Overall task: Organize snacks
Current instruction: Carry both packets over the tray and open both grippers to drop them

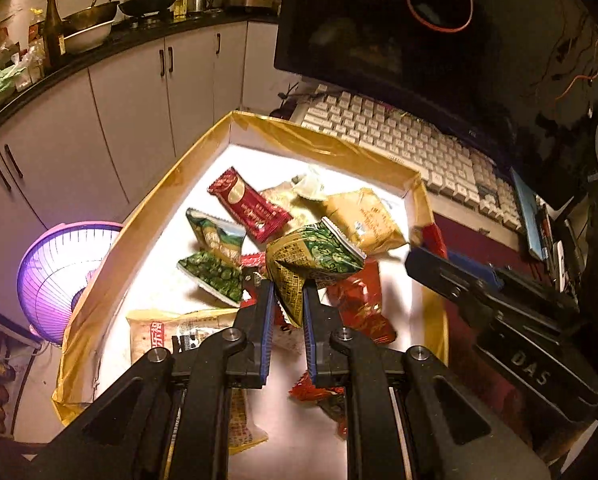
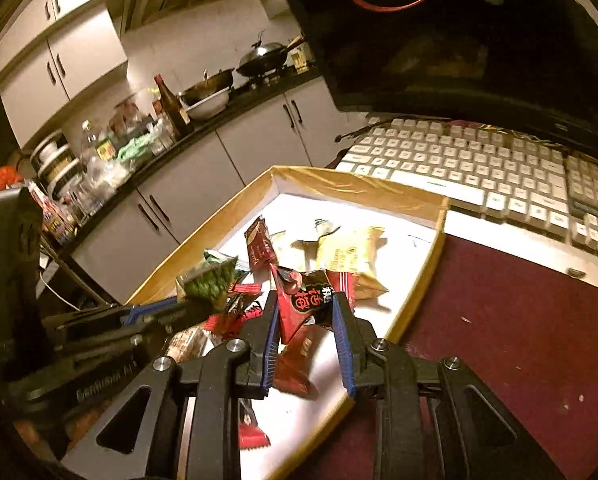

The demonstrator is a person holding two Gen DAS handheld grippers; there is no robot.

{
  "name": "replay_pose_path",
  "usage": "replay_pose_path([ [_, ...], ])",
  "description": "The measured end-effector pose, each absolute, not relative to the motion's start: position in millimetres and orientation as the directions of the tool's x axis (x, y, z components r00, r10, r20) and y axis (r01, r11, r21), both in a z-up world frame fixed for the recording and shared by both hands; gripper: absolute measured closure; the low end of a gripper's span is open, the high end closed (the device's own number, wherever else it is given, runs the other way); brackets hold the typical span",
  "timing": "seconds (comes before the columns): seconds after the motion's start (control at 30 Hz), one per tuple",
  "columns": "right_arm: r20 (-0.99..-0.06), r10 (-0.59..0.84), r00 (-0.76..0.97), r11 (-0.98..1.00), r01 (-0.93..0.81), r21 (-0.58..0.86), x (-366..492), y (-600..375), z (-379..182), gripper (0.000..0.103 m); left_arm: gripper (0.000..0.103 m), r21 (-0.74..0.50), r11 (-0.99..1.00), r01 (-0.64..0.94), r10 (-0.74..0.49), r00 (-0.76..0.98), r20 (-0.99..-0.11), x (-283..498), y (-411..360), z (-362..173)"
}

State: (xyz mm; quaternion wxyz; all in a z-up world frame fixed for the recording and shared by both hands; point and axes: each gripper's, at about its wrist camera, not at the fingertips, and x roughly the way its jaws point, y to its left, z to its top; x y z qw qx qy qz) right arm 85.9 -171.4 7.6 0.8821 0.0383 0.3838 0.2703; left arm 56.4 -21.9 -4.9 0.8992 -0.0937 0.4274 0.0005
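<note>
A gold-rimmed white box (image 1: 311, 140) holds several snack packets. My left gripper (image 1: 289, 292) is shut on a green and gold snack packet (image 1: 315, 260) and holds it above the box. The same packet shows in the right wrist view (image 2: 211, 284), at the left. My right gripper (image 2: 305, 304) is shut on a red and black snack packet (image 2: 307, 300) above the box's near right rim (image 2: 415, 304). In the box lie a dark red packet (image 1: 249, 204), a tan packet (image 1: 363, 216), green packets (image 1: 215, 272) and a pale packet (image 1: 167, 334).
A white keyboard (image 1: 411, 140) lies behind the box, under a dark monitor (image 1: 379, 20). A dark red mat (image 2: 511, 340) is to the box's right. White kitchen cabinets (image 1: 131, 108) with pans on the counter stand to the left. A purple fan (image 1: 59, 268) stands low on the left.
</note>
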Motion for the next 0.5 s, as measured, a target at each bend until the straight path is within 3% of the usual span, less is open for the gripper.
replay_pose_path([
  [0.17, -0.719, 0.421, 0.552, 0.890, -0.404, 0.211, 93.8, -162.2, -11.2, 0.074, 0.090, -0.112, 0.988, -0.103, -0.023, 0.626, -0.780, 55.7, -22.2, -15.6],
  [0.23, -0.725, 0.415, 0.550, 0.895, -0.392, 0.215, 92.3, -163.0, -12.5, 0.072, 0.084, -0.097, 0.989, -0.109, -0.008, 0.626, -0.780, 53.2, -22.7, -17.1],
  [0.3, -0.712, 0.418, 0.563, 0.897, -0.381, 0.225, 84.6, -165.6, -6.4, 0.064, 0.080, -0.127, 0.986, -0.104, -0.037, 0.611, -0.791, 50.9, -20.7, -18.4],
  [0.37, -0.689, 0.405, 0.601, 0.905, -0.369, 0.210, 69.6, -169.1, 3.0, 0.045, 0.071, -0.157, 0.984, -0.090, -0.069, 0.613, -0.787, 44.4, -20.7, -14.9],
  [0.5, -0.680, 0.375, 0.630, 0.923, -0.319, 0.213, 45.0, -177.7, 12.8, 0.043, 0.049, -0.128, 0.985, -0.116, -0.015, 0.684, -0.730, 19.1, -20.6, 3.6],
])
